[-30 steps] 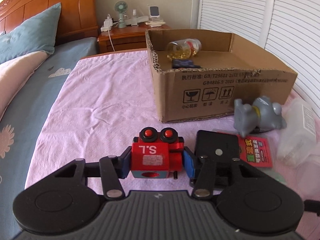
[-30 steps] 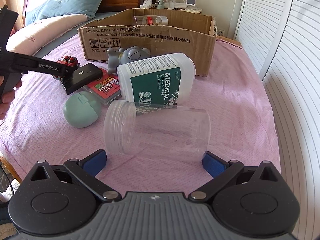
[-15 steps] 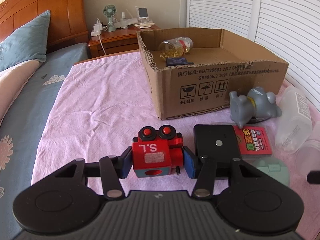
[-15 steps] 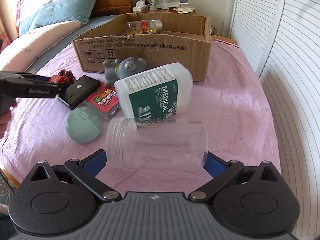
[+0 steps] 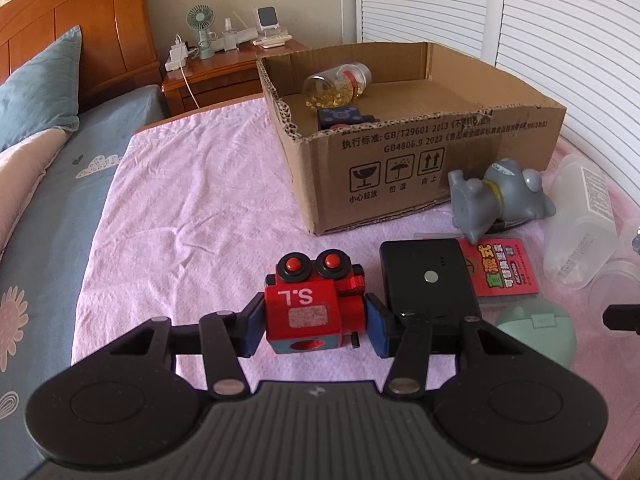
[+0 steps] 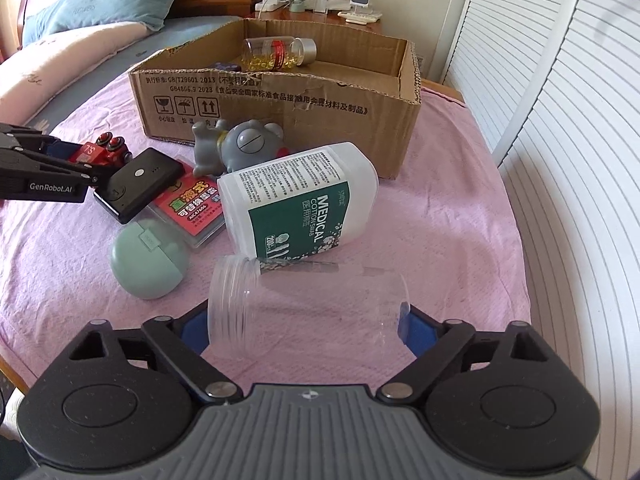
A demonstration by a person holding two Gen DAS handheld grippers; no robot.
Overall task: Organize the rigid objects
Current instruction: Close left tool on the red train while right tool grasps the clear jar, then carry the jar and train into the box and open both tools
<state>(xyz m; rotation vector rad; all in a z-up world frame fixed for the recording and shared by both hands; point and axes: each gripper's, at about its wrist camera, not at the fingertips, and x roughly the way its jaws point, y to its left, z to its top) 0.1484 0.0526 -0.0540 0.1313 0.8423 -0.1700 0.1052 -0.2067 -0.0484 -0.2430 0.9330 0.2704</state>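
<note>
A red toy train [image 5: 308,308] marked "S.L" is clamped between the blue pads of my left gripper [image 5: 316,328], low over the pink cloth. A clear plastic jar [image 6: 308,304] lies on its side between the jaws of my right gripper [image 6: 306,330]. Those jaws are closing, and the pads meet the jar's mouth and its base. The open cardboard box [image 5: 420,148] stands behind, with a pill bottle [image 5: 340,84] and a dark item inside.
Between the grippers lie a black power bank [image 5: 428,280], a red card pack [image 5: 504,272], a mint green case [image 6: 150,258], a grey toy figure [image 6: 240,144] and a white cotton swab tub [image 6: 304,208]. Louvred doors run along the right. A nightstand stands behind the box.
My right gripper's jaws have closed in from wide open onto the ends of the clear jar. The left gripper has rolled a little, still holding the train.
</note>
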